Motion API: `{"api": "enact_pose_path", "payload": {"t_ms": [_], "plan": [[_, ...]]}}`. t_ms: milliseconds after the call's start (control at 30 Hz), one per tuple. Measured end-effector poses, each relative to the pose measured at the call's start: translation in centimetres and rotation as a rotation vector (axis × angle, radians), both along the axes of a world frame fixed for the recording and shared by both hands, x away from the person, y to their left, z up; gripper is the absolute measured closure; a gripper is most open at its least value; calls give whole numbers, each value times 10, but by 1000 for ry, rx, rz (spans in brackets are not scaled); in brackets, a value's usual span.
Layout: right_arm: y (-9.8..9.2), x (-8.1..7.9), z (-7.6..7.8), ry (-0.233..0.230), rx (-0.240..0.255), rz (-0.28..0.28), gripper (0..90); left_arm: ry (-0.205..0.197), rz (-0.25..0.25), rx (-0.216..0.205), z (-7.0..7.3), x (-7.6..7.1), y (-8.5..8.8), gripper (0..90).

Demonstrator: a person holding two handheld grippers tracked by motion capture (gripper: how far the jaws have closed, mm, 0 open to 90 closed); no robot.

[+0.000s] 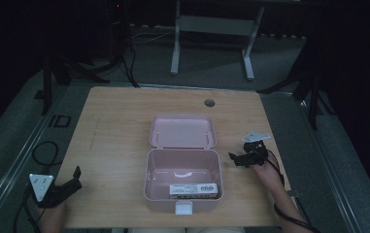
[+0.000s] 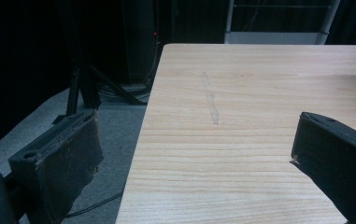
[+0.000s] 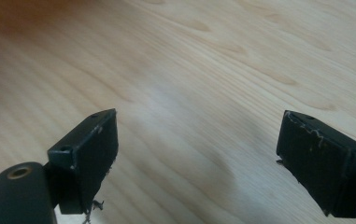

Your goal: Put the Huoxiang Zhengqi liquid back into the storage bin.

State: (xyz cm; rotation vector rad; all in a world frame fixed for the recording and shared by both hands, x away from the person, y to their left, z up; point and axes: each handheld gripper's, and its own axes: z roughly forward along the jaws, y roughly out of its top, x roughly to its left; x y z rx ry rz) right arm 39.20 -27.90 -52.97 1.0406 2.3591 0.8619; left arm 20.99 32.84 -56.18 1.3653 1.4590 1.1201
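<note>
From the high view, a pink box (image 1: 182, 179) sits in the middle of the wooden tabletop (image 1: 114, 131), close to the near edge. Its lid (image 1: 183, 131) is flipped open and lies flat behind it. Inside the box, along its near wall, lies a long flat pack with a white label (image 1: 193, 189). A white latch (image 1: 183, 208) hangs on the front of the box. A small round hole (image 1: 209, 103) is near the far edge of the tabletop. The left gripper (image 1: 73, 178) is at the near left corner, held in a hand (image 1: 51, 213), with its jaws apart and nothing in them. The right gripper (image 1: 236, 159) is near the right edge, just beside the box but not touching it, held by the other hand (image 1: 265, 170).

In the left gripper view, the left gripper (image 2: 194, 154) has its jaws wide apart and holds nothing. Below them are the left edge of the tabletop (image 2: 259, 84) and the grey floor (image 2: 115, 126).

In the right gripper view, the right gripper (image 3: 199, 154) is also wide open and holds nothing. It is low over the bare tabletop (image 3: 189, 70).
</note>
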Motion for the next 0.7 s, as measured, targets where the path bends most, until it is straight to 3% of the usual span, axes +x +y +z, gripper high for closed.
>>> {"api": "enact_pose_path", "payload": {"t_ms": [67,233,400,700], "plan": [[-3,-1,-1,-31,-3,-25,126,0,-1,2,0,0,0,20],[-16,-5,-2,-90,56,-135,127,-1,0,1,0,0,0,20],[-29,-7,-6,-113,99,-217,132,0,1,1,0,0,0,20],[-41,-12,-13,-145,114,-274,129,1,0,2,0,0,0,20]]}}
